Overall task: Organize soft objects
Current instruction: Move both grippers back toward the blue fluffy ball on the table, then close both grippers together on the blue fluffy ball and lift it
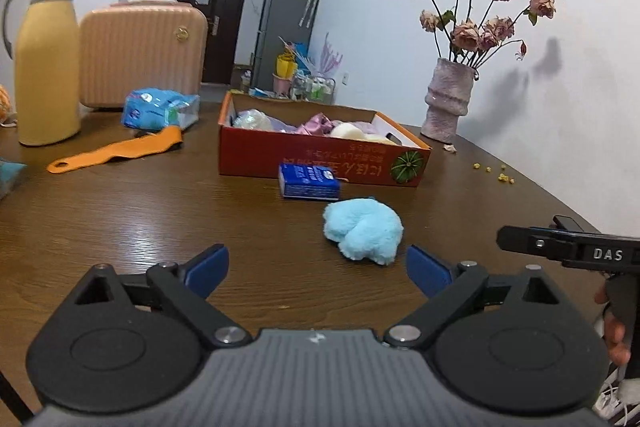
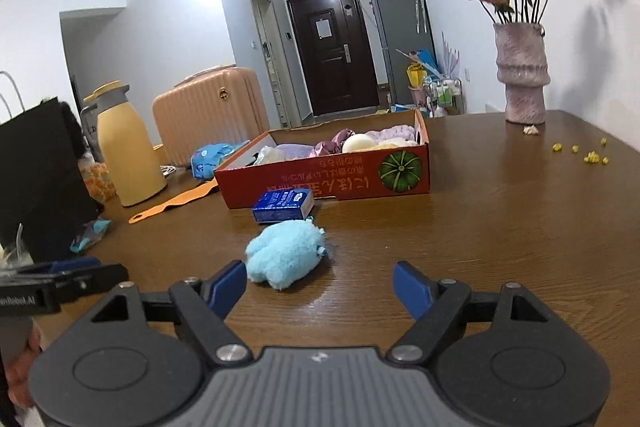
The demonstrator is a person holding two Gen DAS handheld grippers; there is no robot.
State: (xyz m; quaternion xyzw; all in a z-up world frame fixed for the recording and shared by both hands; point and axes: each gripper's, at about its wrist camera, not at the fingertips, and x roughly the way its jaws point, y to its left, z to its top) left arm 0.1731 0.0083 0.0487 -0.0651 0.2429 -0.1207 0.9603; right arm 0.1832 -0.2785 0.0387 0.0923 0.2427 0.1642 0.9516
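Note:
A fluffy light-blue plush (image 1: 362, 229) lies on the brown table, just ahead of my left gripper (image 1: 316, 259) and slightly right of its centre. That gripper stands wide open with nothing between its blue pads. In the right wrist view the same plush (image 2: 286, 253) sits ahead and left of my right gripper (image 2: 320, 275), close to its left pad; this gripper is open and empty too. Behind the plush lies a blue tissue pack (image 1: 310, 181), and behind that an orange cardboard box (image 1: 320, 155) holding several soft pink, cream and purple items.
A yellow thermos jug (image 1: 46, 67), a pink suitcase (image 1: 140, 55), a blue packet (image 1: 160, 107) and an orange strap (image 1: 120, 151) occupy the table's left. A vase of dried roses (image 1: 448, 99) stands at the back right by the wall. A black bag (image 2: 36, 179) is at the left edge.

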